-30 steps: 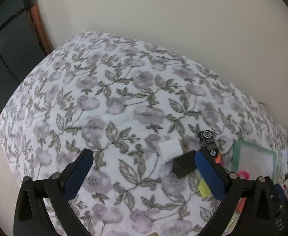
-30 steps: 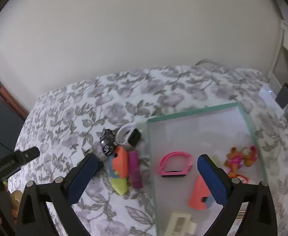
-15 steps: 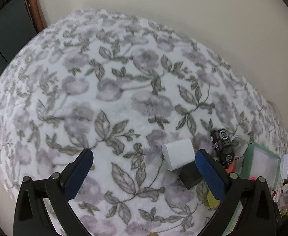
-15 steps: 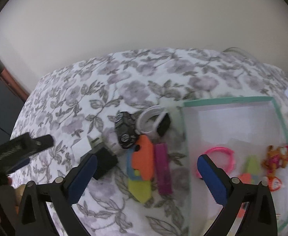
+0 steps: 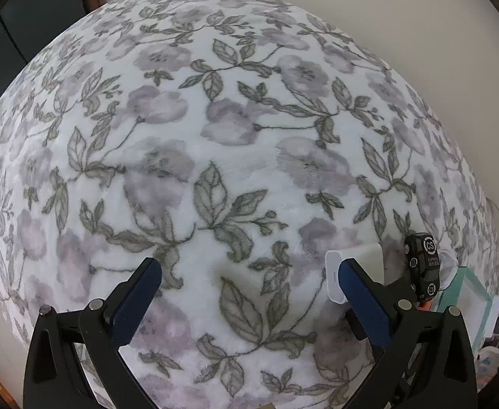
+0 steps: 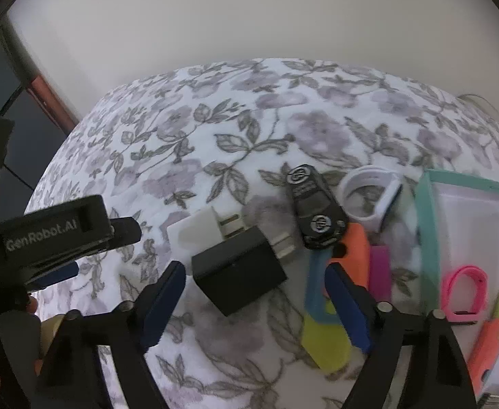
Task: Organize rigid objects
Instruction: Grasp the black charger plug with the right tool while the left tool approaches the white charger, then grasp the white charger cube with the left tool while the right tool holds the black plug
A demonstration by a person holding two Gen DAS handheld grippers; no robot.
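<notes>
On the floral blanket (image 6: 236,119) lie a black plug adapter (image 6: 239,274), a white plug adapter (image 6: 198,230), a black toy car (image 6: 316,211), a white wristband (image 6: 370,197), an orange piece (image 6: 353,252), a magenta block (image 6: 380,276) and a teal-and-yellow piece (image 6: 321,323). My right gripper (image 6: 254,303) is open and empty, just in front of the black adapter. My left gripper (image 5: 249,298) is open and empty over bare blanket; the white adapter (image 5: 358,272) and toy car (image 5: 423,266) lie by its right finger.
A clear bin with a teal rim (image 6: 426,225) stands at the right and holds a pink band (image 6: 466,293) and orange pieces. The left gripper's body (image 6: 48,235) is at the left of the right wrist view. A wall rises behind the blanket.
My right gripper has swung left from over the bin and come down close to the black adapter. My left gripper has moved lower and closer to the blanket, toward the white adapter.
</notes>
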